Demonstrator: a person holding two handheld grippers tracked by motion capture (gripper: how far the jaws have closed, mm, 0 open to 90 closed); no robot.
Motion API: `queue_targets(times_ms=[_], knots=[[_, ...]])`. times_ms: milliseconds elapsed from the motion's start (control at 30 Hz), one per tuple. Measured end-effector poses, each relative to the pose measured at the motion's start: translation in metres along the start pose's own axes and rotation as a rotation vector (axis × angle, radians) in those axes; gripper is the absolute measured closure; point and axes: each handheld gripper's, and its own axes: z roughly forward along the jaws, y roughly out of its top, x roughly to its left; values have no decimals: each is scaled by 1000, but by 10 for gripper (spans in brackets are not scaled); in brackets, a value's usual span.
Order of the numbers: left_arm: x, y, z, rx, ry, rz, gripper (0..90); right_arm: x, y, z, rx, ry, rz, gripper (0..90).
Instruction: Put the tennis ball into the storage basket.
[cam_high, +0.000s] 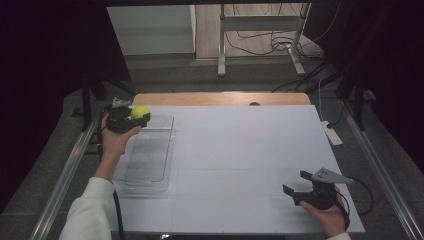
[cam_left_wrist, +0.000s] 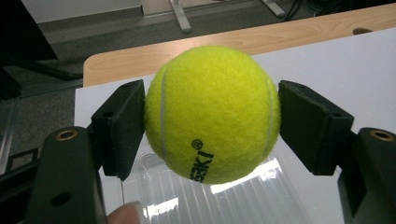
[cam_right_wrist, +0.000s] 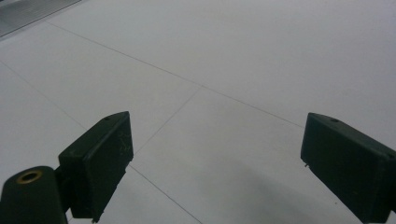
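One clear tray (cam_high: 150, 165), ball (cam_high: 140, 111) above, table (cam_high: 240, 150) bare.

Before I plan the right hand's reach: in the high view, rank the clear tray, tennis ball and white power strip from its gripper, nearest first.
1. white power strip, beyond the right gripper, at the table's right edge.
2. clear tray, across on the left.
3. tennis ball, far left, above the tray's far end.

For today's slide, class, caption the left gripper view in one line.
Left claw clamps a yellow tennis ball above a clear plastic tray.
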Motion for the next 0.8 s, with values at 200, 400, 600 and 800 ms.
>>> queue_targets(times_ms=[200,400,600,800], knots=[[3,0,5,16,15,0,278,0,0,0,-1,-1,0,96],[6,-1,11,35,33,2,278,-1,0,0,0,0,0,96],[8,-2,15,52,37,-2,278,-1,0,-1,0,-2,-1,96],[10,-4,18,63,39,-4,278,-1,0,-1,-2,0,1,96]])
